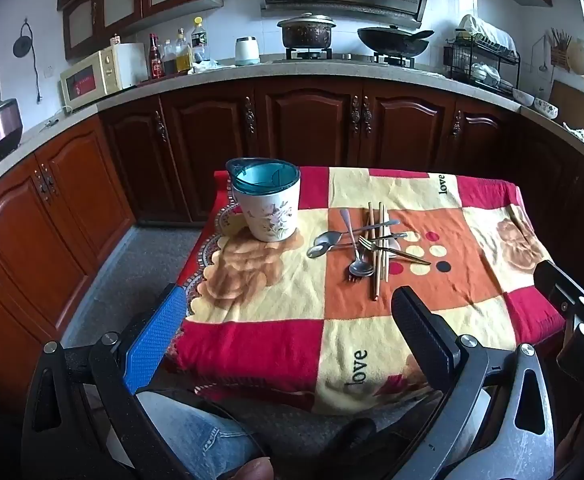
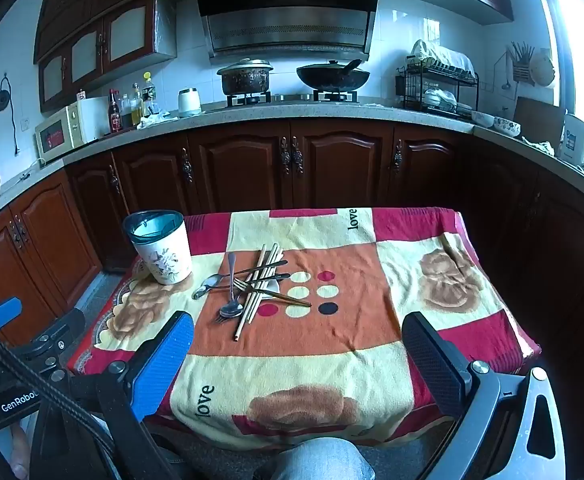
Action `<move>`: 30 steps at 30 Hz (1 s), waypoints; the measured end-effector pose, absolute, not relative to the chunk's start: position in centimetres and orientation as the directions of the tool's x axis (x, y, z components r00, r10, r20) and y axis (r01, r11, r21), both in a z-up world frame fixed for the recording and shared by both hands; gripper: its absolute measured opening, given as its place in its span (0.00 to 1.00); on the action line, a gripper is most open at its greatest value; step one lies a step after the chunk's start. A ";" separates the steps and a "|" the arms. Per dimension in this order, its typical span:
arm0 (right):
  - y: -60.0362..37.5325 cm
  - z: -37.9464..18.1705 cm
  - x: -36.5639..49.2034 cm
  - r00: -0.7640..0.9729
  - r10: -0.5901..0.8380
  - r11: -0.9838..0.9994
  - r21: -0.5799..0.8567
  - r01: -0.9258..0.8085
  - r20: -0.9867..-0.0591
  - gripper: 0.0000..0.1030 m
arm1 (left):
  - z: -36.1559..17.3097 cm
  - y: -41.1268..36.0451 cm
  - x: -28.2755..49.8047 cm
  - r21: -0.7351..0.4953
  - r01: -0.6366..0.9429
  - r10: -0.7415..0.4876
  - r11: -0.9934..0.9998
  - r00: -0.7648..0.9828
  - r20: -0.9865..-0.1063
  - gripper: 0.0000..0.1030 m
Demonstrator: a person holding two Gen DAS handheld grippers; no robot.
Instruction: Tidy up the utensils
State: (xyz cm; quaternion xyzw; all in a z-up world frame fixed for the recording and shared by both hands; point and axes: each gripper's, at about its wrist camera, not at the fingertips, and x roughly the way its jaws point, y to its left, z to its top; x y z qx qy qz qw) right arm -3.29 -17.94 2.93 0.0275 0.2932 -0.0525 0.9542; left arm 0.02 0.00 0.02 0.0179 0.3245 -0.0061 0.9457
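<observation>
Both claws, your left claw [image 1: 287, 332] and right claw [image 2: 298, 356], are gaping wide and holding nothing, hovering short of the utensils [image 2: 251, 286] piled beside the cup [image 2: 159, 246].

A small table [image 2: 488, 344] stood draped in a patchwork cloth [image 2: 292, 372] of red, cream and orange squares printed with "love". Near its far left corner sat a white floral utensil holder [image 2: 163, 256] with a teal rim, upright. Just right of the holder lay a crossed heap of spoons [image 2: 231, 308], forks [image 2: 267, 294] and wooden chopsticks [image 2: 257, 290], piled on the orange square, apart from the holder.
</observation>
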 end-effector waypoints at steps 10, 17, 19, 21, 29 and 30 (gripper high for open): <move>-17.9 2.9 -3.2 0.821 -0.083 0.993 0.020 0.115 -0.565 1.00 | -0.2 -0.1 -0.2 0.019 0.029 -0.012 0.999 0.800 -0.600 1.00; -18.0 2.7 -3.2 0.819 -0.084 0.993 0.019 0.115 -0.567 1.00 | 0.2 0.0 -0.2 0.018 0.028 -0.011 0.999 0.799 -0.601 1.00; -17.9 2.6 -3.1 0.819 -0.083 0.993 0.020 0.115 -0.568 1.00 | 0.2 0.0 -0.2 0.020 0.026 -0.009 0.999 0.800 -0.600 1.00; -17.9 2.7 -3.1 0.819 -0.084 0.993 0.019 0.115 -0.568 1.00 | 0.6 -0.2 -0.3 0.023 0.030 -0.010 0.999 0.798 -0.603 1.00; -18.1 2.4 -3.4 0.818 -0.077 0.994 0.020 0.108 -0.570 0.98 | -0.1 0.3 0.1 0.013 0.034 -0.019 0.999 0.789 -0.615 1.00; -17.8 2.4 -3.0 0.815 -0.078 0.994 0.015 0.106 -0.574 0.97 | -0.1 0.3 0.2 0.013 0.035 -0.019 0.999 0.788 -0.616 1.00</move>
